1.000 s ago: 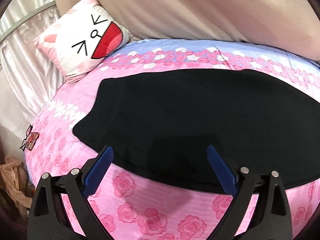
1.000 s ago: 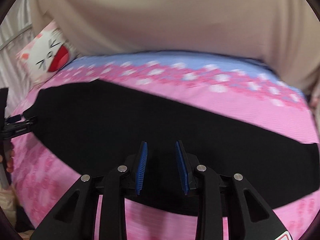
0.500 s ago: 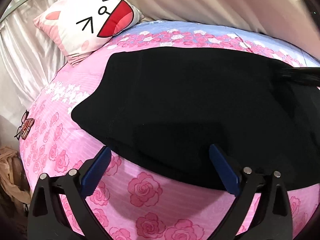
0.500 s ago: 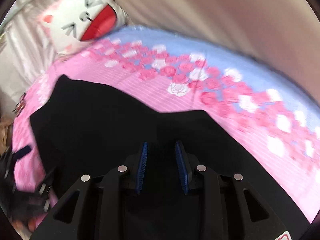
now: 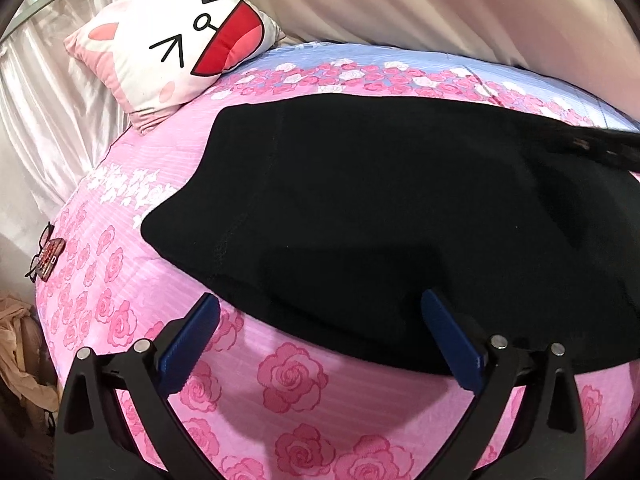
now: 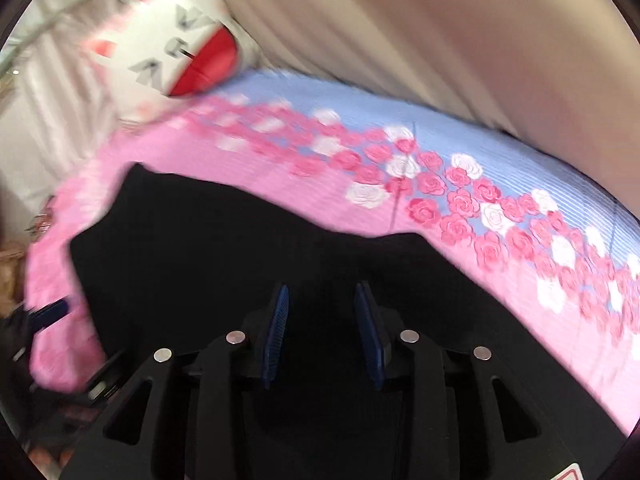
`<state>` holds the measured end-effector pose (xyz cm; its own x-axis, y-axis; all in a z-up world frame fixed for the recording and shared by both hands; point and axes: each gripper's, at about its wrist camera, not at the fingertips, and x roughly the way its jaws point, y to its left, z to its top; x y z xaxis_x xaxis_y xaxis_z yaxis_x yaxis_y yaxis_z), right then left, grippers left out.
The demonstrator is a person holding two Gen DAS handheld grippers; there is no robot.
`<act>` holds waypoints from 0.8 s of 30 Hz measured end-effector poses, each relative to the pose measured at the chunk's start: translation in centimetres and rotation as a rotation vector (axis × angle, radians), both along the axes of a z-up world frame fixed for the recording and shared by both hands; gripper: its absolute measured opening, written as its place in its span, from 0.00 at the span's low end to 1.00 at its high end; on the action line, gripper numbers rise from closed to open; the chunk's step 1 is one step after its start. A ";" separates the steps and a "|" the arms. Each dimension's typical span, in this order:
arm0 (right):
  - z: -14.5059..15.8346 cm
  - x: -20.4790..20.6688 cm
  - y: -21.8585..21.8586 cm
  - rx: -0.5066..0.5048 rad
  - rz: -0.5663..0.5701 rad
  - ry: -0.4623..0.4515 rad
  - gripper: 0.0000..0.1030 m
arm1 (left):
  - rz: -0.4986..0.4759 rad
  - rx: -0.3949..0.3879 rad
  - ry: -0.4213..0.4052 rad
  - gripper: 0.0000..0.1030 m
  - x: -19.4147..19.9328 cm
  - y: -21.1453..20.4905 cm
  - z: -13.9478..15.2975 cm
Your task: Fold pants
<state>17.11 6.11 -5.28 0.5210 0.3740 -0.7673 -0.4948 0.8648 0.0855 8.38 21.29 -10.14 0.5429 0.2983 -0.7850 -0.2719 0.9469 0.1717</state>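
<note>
From the left wrist camera, black pants (image 5: 400, 208) lie flat on a pink rose-print bedspread (image 5: 288, 384), their long axis running left to right across the view. A cartoon-cat pillow (image 5: 180, 40) sits at the far left corner of the bed, well apart from the cloth. The left gripper (image 5: 320, 332) hovers at the near hem, jaws spread to their widest and opening, holding nothing — one blue pad over bare bedspread, the other over the cloth's near edge. The pants lie just ahead of and partly between these jaws. At the far right, a dark shape that seems to be the other tool reaches over the fabric.

From the right wrist camera, blurred by motion, the right gripper (image 6: 322, 328) is directly above the pants (image 6: 208, 240), jaws partly apart and opening. Black cloth fills the gap behind the pads; whether any is pinched, I cannot tell. The far edge of the fabric runs ahead of the fingers, with the bedspread (image 6: 460, 200) beyond.

By my reckoning the left hand is nearer a free edge, so the next grasp likely falls there.
</note>
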 end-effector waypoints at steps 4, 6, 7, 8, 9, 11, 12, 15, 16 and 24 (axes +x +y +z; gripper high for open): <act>-1.3 -5.6 -3.1 -0.076 -0.039 -0.016 0.55 | 0.004 0.012 0.004 0.96 -0.1 -0.5 0.3; -3.4 -8.1 -5.0 -0.177 -0.064 0.002 0.55 | -0.004 0.016 0.004 0.96 -0.2 -1.0 0.6; -3.6 -9.1 -5.8 -0.157 -0.062 -0.007 0.55 | -0.007 0.018 0.003 0.96 -0.2 -1.3 0.7; -3.2 -10.2 -7.0 -0.131 -0.080 -0.007 0.55 | -0.014 0.024 0.004 0.96 -0.3 -1.8 0.9; -2.9 -11.1 -8.1 -0.119 -0.104 -0.006 0.55 | -0.023 0.030 0.002 0.96 -0.4 -2.3 1.1; -2.0 -12.8 -11.3 -0.117 -0.173 -0.056 0.58 | -0.033 0.036 -0.004 0.96 -0.5 -3.3 1.5; -2.3 -13.0 -13.0 -0.132 -0.211 -0.050 0.59 | -0.047 0.034 -0.007 0.96 -0.6 -4.1 1.7; -3.7 -13.8 -17.9 -0.124 -0.291 -0.002 0.58 | -0.089 0.040 -0.008 0.96 -1.0 -6.5 2.3; -3.4 -14.7 -20.2 -0.057 -0.318 0.011 0.58 | -0.106 0.046 -0.012 0.96 -1.2 -7.5 2.5; -0.7 -21.9 -40.4 -0.005 -0.842 -0.110 0.61 | -0.224 0.035 -0.020 0.96 -2.7 -15.5 2.6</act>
<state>-4.82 -34.30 -5.96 0.6959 -0.1752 -0.6964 0.3089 0.9485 0.0700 5.68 5.82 -7.52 0.6143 0.1952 -0.7646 -0.0590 0.9776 0.2022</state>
